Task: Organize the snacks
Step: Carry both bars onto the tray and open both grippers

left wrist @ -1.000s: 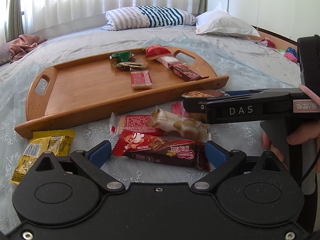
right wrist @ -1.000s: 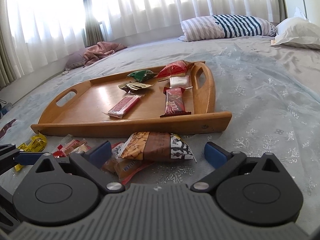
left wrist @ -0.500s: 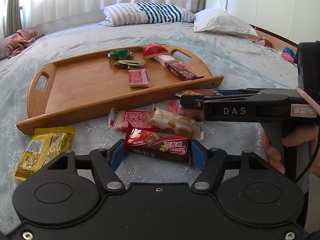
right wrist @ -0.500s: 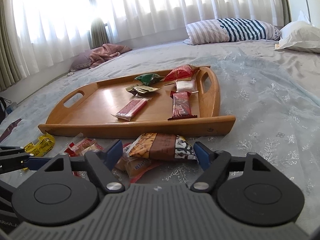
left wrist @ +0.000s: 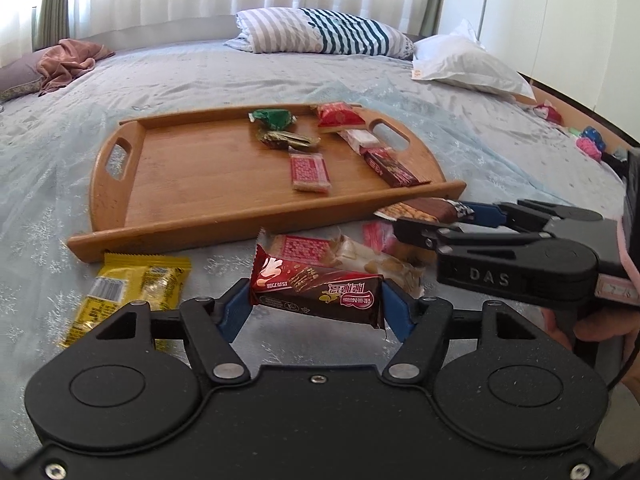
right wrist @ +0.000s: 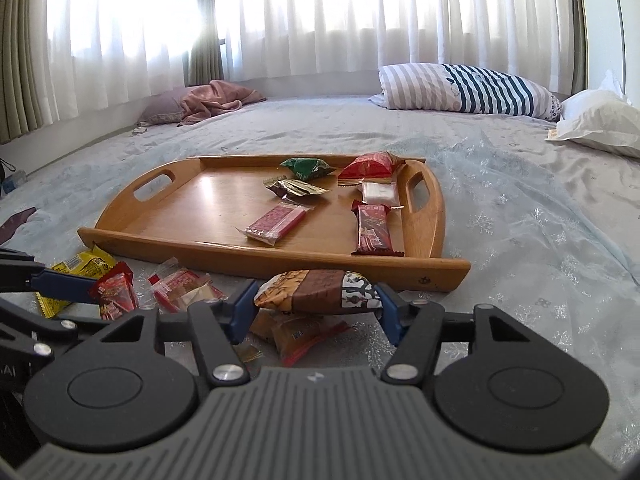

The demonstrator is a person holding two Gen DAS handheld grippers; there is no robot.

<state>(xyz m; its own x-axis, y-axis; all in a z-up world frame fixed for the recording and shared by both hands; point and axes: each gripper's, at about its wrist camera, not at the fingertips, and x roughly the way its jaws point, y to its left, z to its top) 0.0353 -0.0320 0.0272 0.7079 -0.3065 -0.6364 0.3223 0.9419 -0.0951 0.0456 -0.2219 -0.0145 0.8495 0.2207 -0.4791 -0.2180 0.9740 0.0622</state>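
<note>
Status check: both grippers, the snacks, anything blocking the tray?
Left gripper just closed on the red-brown wafer bar. Right gripper just closed on the brown snack pack. Wooden tray directly ahead, path clear.

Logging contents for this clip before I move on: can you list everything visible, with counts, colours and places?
wooden tray: 1, brown, on the bed, two handle slots
snacks on the tray: 6, green, gold-brown, three red, one white, mostly toward its right end
dark red wafer bar: 1, held between the left pads, lifted off the bed
brown-and-orange snack pack: 1, held between the right pads
yellow packet: 1, on the bed before the tray
loose snacks on the bed: a few, red, cream, orange, in a pile
striped pillow: 1, grey and teal
white pillow: 1
pink cloth: 1, by the curtains
left hand-held gripper: 1, black, blue pads
right hand-held gripper: 1, black, blue pads
</note>
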